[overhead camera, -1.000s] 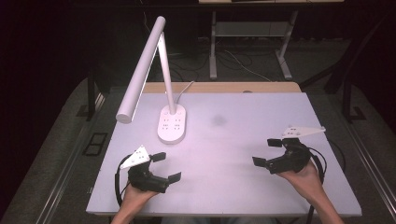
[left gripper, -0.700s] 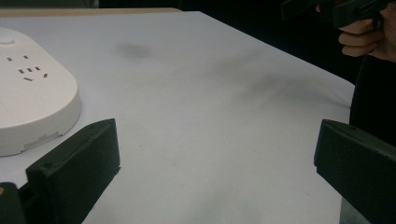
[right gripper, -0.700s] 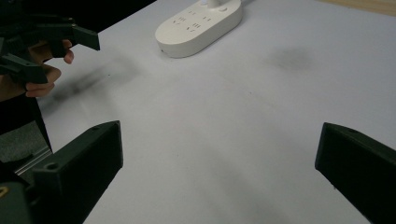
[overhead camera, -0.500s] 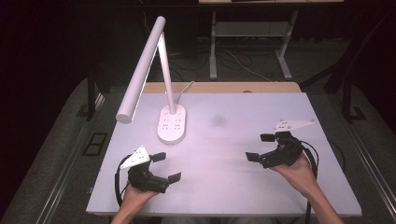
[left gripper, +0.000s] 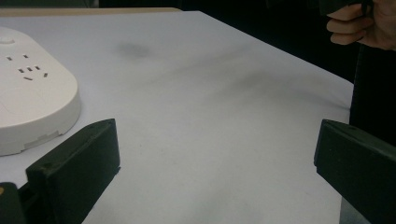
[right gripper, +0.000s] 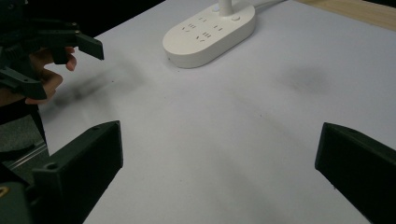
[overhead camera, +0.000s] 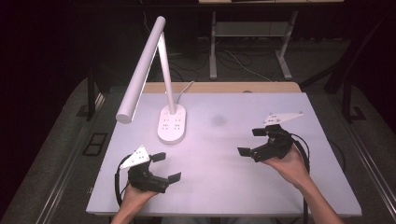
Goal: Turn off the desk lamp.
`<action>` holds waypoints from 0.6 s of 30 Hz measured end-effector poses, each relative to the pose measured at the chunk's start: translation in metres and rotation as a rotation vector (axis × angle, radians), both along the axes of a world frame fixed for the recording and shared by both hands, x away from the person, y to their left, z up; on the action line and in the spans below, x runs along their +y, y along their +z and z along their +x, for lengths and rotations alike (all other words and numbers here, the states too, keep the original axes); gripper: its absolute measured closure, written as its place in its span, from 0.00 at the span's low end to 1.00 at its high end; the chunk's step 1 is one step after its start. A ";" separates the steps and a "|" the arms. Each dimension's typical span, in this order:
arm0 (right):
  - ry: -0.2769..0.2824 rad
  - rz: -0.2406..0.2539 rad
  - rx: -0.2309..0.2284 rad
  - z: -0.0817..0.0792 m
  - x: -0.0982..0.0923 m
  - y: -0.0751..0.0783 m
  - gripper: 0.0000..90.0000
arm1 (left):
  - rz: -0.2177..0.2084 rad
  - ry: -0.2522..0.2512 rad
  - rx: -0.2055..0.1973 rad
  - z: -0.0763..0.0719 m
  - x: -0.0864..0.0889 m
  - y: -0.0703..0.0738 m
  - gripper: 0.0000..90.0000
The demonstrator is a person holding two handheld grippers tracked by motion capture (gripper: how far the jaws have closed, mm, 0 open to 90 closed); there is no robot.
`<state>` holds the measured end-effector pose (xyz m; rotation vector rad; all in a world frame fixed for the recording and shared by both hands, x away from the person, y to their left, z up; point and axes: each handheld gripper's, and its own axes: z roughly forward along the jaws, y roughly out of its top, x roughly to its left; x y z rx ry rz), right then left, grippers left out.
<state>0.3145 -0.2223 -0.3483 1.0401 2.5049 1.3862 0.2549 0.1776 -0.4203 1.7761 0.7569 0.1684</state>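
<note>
A white desk lamp stands at the back left of the pale table. Its oval base carries several sockets, and its long tube head slants out to the left. My left gripper is open near the front left edge, held low over the table, with nothing between its jaws. In the left gripper view the lamp base lies just left of the open left gripper. My right gripper is open and empty at mid right, turned toward the lamp base.
A faint dark smudge marks the table right of the lamp base. The lamp's cable runs off the back edge past a wooden strip. Metal stand legs rise on the dark floor behind. The left gripper appears in the right gripper view.
My right gripper has moved left and a little inward across the table, staying open. The left gripper has kept its place.
</note>
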 end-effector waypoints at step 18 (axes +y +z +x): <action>0.048 -0.022 -0.019 0.028 0.036 0.021 0.01 | -0.002 0.001 0.001 0.000 0.001 0.000 0.00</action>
